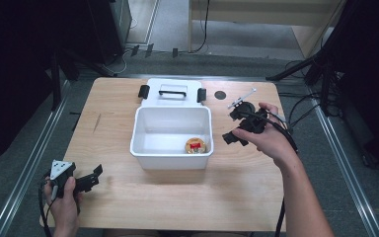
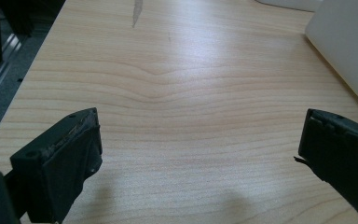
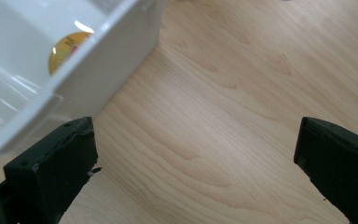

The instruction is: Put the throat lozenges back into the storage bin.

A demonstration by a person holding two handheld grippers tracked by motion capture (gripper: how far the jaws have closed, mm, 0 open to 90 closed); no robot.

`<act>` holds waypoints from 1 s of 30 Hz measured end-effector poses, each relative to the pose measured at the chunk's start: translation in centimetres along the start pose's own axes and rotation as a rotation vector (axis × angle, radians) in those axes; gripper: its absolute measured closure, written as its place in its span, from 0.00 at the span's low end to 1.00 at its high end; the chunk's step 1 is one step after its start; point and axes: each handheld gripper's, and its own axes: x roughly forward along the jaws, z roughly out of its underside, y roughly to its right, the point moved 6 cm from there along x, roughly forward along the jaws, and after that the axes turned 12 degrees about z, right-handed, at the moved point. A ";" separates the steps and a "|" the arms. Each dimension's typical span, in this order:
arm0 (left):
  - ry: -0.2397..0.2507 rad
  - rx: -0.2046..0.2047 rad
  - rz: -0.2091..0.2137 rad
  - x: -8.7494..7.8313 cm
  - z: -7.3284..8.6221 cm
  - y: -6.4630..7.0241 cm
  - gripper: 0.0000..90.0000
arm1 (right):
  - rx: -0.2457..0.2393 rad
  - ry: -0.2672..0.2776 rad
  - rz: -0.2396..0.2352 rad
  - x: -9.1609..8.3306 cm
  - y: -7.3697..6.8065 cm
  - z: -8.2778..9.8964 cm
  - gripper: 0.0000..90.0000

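One white bin (image 1: 171, 132) w/ gold tin (image 1: 198, 145) on wood table (image 1: 128, 207).

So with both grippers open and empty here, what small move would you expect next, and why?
Probably the right gripper swings back to the lid lying flat behind the white bin. Its jaws are open and empty beside the bin's right wall, and the round gold-lidded item already sits inside. The left gripper rests open near the table's front left.
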 end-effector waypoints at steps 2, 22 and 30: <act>-0.002 -0.001 0.000 0.0 0.0 0.0 0.00 | 0.019 -0.006 0.009 0.5 0.5 0.9 0.00; -0.003 -0.001 -0.001 0.0 0.0 0.0 0.00 | 0.238 0.015 0.054 3.5 2.8 9.6 0.00; 0.000 0.001 -0.002 0.0 0.0 0.0 0.00 | 0.348 0.075 0.071 4.2 3.6 12.9 0.00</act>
